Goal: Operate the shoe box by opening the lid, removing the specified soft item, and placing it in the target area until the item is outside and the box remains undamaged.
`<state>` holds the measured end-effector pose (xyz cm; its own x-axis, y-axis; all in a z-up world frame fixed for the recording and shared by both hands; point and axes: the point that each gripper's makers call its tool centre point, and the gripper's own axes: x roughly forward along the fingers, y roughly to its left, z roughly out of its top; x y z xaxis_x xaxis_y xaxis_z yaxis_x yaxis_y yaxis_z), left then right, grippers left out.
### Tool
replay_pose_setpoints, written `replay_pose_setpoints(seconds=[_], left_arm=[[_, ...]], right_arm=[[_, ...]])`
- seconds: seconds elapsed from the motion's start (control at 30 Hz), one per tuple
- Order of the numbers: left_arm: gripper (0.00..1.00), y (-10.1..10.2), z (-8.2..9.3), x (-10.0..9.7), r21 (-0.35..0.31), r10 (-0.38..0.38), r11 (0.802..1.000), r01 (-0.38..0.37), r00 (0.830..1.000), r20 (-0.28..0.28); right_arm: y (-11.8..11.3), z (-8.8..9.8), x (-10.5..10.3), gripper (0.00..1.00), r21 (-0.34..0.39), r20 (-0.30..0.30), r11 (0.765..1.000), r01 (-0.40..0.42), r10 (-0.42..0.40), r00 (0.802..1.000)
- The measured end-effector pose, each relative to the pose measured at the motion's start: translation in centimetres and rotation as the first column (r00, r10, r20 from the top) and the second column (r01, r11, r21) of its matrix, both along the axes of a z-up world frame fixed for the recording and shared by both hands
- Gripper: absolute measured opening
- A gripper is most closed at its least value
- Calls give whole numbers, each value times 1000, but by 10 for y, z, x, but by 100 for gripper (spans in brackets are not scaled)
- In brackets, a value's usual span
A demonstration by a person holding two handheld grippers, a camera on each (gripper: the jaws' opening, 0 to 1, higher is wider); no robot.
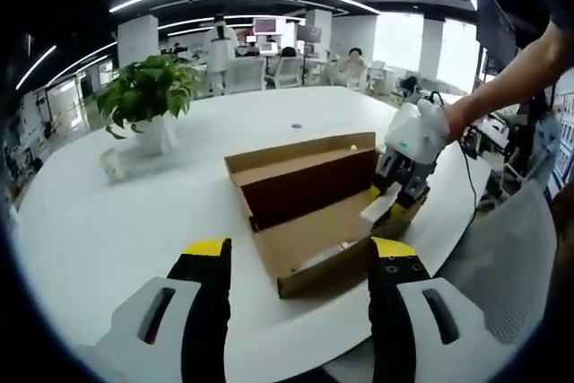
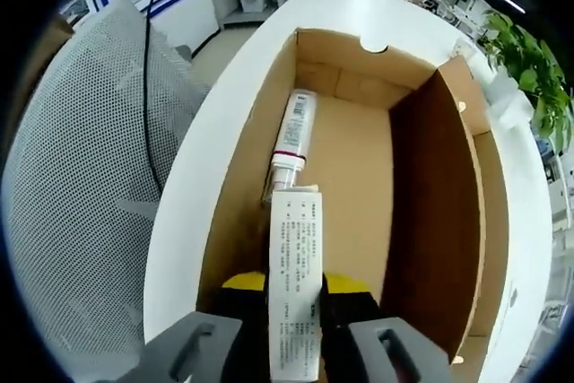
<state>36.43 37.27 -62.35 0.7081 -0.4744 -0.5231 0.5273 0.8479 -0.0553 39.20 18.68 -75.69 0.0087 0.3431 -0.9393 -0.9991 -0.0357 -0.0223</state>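
An open cardboard shoe box lies on the white table, its lid standing upright along the far side. My right gripper, held by a person's hand, hangs over the box's right end. In the right gripper view that gripper is shut on a white soft tube with printed text, raised over the box floor. A second white tube lies inside along the box's left wall. My left gripper stands open just before the box's near end, holding nothing.
A potted plant stands on the table at the back left. A grey mesh chair sits close to the table edge beside the box, with a black cable across it. Office desks and people are far behind.
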Motion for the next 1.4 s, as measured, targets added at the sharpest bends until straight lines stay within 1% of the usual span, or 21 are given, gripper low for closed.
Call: replay_pose_setpoints(seconds=[0.07,0.13,0.2,0.27,0.43,0.6,0.8,0.83,0.93,1.03,1.07,1.13,1.3,1.4], left_arm=[[61,3,0,0,-2,1,1000,-1,1000,0],[61,2,-1,0,-3,2,1000,-2,1000,1],[61,1,-2,1,-6,2,1000,-2,1000,0],[61,0,-1,1,-8,-1,1000,1,1000,1],[61,-7,1,3,-17,-17,1000,17,1000,6],[61,-12,4,6,-26,-33,999,34,999,15],[61,-12,4,9,-27,-51,998,52,999,16],[61,-12,3,10,-27,-53,998,54,998,17],[61,-14,4,10,-30,-61,998,61,998,15],[61,-18,4,10,-29,-75,997,76,997,16],[61,-19,4,10,-28,-80,996,81,997,16],[61,-23,4,10,-25,-94,995,94,995,15],[61,-31,6,13,-25,-118,993,118,993,17],[61,-36,7,14,-25,-131,991,131,991,19]], right_arm=[[0,7,5,17,16,3,1000,20,-20,1000],[1,11,9,17,31,10,997,65,-65,998],[2,17,9,17,48,1,995,85,-85,996],[3,24,9,17,59,5,994,91,-91,996],[3,37,12,17,58,40,995,76,-78,996],[2,59,18,17,76,79,994,73,-79,994],[-5,86,25,17,111,104,988,106,-118,988],[-9,93,26,17,117,111,987,114,-127,986],[-21,104,31,17,122,138,984,127,-144,980],[-35,111,32,17,123,152,981,150,-168,974],[-39,113,32,17,122,154,980,155,-173,973],[-53,114,31,17,111,167,979,171,-188,968],[-78,117,26,17,113,159,968,224,-240,958],[-97,115,19,17,98,161,964,249,-262,951]])
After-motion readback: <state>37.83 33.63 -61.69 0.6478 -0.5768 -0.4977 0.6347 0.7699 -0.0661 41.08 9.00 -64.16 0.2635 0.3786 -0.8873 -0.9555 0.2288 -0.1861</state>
